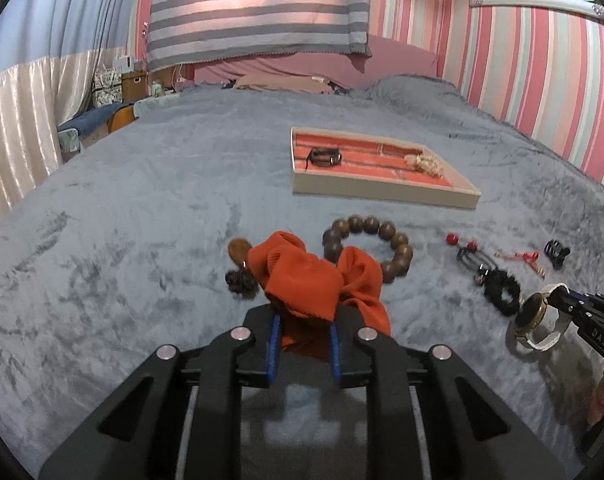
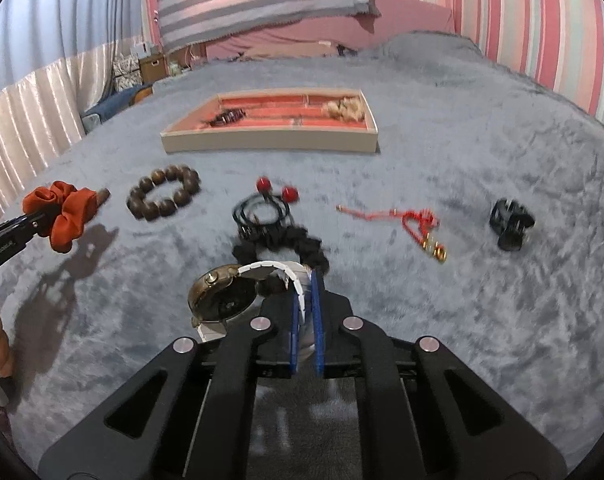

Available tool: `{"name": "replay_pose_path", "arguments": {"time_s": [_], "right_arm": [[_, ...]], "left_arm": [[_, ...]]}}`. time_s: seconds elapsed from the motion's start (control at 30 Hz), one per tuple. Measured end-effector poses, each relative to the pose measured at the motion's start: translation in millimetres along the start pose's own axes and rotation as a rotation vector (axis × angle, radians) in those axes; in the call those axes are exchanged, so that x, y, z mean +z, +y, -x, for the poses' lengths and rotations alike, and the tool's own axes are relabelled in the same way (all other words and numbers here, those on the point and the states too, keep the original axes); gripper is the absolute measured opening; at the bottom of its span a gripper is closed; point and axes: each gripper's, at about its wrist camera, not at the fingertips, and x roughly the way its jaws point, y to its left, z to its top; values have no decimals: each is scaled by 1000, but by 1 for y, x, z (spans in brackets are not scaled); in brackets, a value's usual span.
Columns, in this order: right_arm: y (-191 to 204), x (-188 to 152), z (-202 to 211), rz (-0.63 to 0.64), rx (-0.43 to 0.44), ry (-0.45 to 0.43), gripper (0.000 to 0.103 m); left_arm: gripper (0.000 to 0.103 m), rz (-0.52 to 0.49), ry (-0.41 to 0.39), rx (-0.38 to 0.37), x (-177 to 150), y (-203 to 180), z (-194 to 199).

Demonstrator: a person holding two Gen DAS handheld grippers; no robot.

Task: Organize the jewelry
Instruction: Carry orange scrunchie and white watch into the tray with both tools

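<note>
Two hand-held tongs work over a bed covered in a grey plush blanket [image 1: 142,200]. The left tongs [image 1: 302,354], at the lower centre of the left view, are closed on an orange scrunchie [image 1: 302,280], which bulges up above the blue pads. The right tongs [image 2: 306,334], at the lower centre of the right view, are clamped on the white strap of a watch [image 2: 226,298], whose gold-rimmed dark face hangs to the left of the pads.

The tray [image 2: 262,140], cream outside and red inside, lies beyond the loose pieces, in the upper middle of both views. It already holds a dark band [image 1: 323,158] at its left and a pale, beige cluster [image 1: 423,162] at its right.

Lying on the blanket between tongs and tray are a brown bead bracelet [image 2: 164,196], hair ties with red balls [image 2: 270,200], a black scrunchie [image 2: 286,244], a red cord with gold ends [image 2: 413,220] and a black claw clip [image 2: 509,220] at far right.

Both pieces look gripped and ready to carry. To do this well, lift each clear of the blanket so nothing snags the neighbouring items, travel over the near wall of the tray, and release low into a free red section. The watch is held by its strap only, so its heavy face may swing; move it slowly.
</note>
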Motion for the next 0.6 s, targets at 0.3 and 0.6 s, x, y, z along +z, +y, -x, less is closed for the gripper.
{"name": "replay_pose_path", "arguments": {"time_s": [0.3,0.6], "right_arm": [[-10,57,2,-37,11,-56,7],[-39,138,-46,-101,-14,-95,7]], "left_arm": [[19,-14,-69,-41,60,-14,0],[19,-72,-55,-47,124,-45,-64]]}}
